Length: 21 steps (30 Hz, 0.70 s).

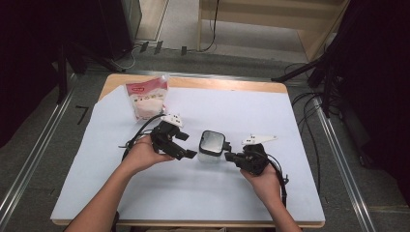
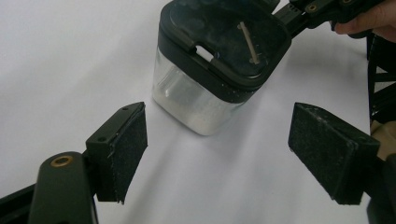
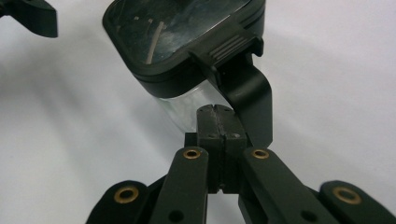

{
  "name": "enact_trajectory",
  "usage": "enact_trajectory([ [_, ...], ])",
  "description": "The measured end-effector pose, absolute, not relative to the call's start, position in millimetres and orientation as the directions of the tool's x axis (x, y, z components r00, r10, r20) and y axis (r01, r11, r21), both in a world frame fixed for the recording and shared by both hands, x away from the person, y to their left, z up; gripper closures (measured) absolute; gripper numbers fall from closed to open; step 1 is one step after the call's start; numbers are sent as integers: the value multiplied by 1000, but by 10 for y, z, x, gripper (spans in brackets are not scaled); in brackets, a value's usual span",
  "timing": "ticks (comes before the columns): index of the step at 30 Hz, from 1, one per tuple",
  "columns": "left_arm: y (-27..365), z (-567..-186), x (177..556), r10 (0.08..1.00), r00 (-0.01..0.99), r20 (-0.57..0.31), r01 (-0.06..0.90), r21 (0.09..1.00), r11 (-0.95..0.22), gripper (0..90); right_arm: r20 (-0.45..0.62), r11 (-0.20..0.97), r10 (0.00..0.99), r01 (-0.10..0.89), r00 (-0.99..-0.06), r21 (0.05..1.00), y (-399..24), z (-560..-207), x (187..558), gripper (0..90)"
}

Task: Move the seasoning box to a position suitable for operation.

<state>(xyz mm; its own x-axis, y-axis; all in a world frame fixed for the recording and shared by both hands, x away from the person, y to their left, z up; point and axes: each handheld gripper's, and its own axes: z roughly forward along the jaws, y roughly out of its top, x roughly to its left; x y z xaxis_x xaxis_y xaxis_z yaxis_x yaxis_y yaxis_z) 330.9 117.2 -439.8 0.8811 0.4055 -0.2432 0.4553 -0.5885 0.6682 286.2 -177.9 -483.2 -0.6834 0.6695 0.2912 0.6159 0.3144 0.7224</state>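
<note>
White paper-covered table [image 1: 203, 193] lightly loaded, so sliding likely.
Clear square plastic jar with black hinged lid [image 1: 211, 146] stands between both grippers, ahead of each pair of jaws.
Left gripper [image 2: 217, 149]: jaws held wide, nothing gripped, jar just beyond pads; tipping risked if one pad strikes first.
Right gripper [image 3: 219, 122]: jaws closed together, nothing clamped, tips under lid's black tab [image 3: 243, 88]; slip or lift of whole jar risked if upward prying is attempted while jar is unbraced.
</note>
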Motion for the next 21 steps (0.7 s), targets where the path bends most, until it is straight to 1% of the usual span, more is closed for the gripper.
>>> enact_trajectory([
  [5, 1121, -4419, 3339, 407, 882, -237, 452, 670, -589, 184, 290, 321, 671, 620, -682, 715, -1805, -4835, 2902, 900],
  [6, 1108, -4443, 3391, 394, 885, -249, 452, 664, -596, 182, 292, 319, 675, 624, -678, 713, -1818, -4843, 2925, 899],
  [11, 1088, -4513, 3484, 388, 878, -279, 468, 669, -577, 180, 294, 311, 684, 631, -668, 710, -1847, -4842, 2939, 896],
  [12, 1069, -4521, 3500, 372, 890, -264, 446, 669, -595, 173, 289, 314, 687, 631, -667, 710, -1857, -4837, 2951, 897],
  [15, 1045, -4514, 3517, 363, 898, -249, 430, 676, -599, 160, 291, 308, 691, 634, -662, 710, -1875, -4831, 2970, 897],
  [18, 999, -4486, 3547, 344, 912, -225, 398, 691, -603, 134, 294, 304, 692, 636, -659, 709, -1900, -4823, 2987, 896],
  [20, 959, -4472, 3562, 330, 919, -215, 381, 699, -606, 101, 307, 293, 686, 636, -660, 714, -1934, -4769, 2979, 888],
  [21, 959, -4472, 3562, 330, 919, -215, 381, 699, -606, 101, 307, 293, 686, 636, -660, 714, -1934, -4769, 2979, 888],
])
